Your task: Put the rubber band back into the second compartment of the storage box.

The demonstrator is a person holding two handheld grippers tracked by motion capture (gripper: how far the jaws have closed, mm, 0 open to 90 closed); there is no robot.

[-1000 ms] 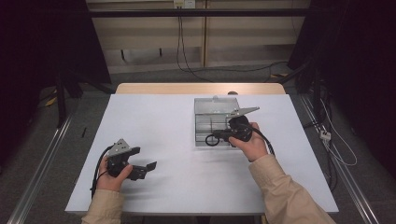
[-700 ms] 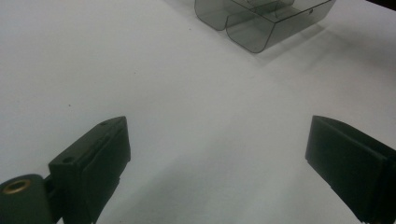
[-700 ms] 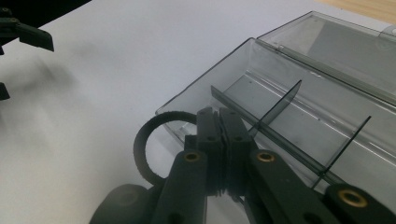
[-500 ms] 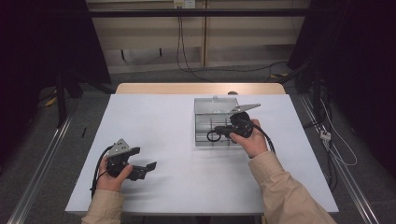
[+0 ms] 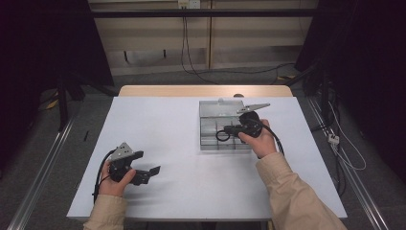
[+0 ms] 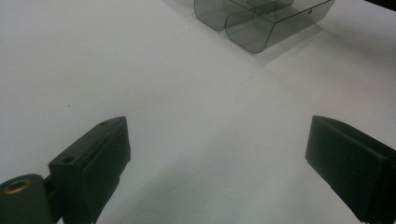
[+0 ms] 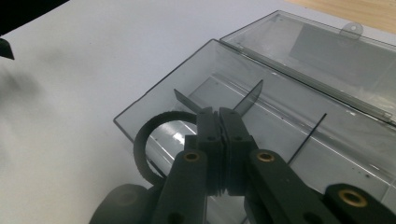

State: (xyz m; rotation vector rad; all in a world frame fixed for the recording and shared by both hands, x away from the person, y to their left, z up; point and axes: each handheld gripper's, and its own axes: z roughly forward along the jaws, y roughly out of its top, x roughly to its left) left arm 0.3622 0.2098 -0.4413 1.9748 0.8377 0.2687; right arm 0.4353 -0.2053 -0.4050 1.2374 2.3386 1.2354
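fingers point(image 7: 208, 135) of right gripper point(image 7: 218, 122) pinch black ring point(image 7: 142, 145) over clear box point(image 7: 327, 65).

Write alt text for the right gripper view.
The right tongs, jaws shut on a black loop, hang over an open clear box with dividers inside. The box's lid lies flat behind it on a white table.
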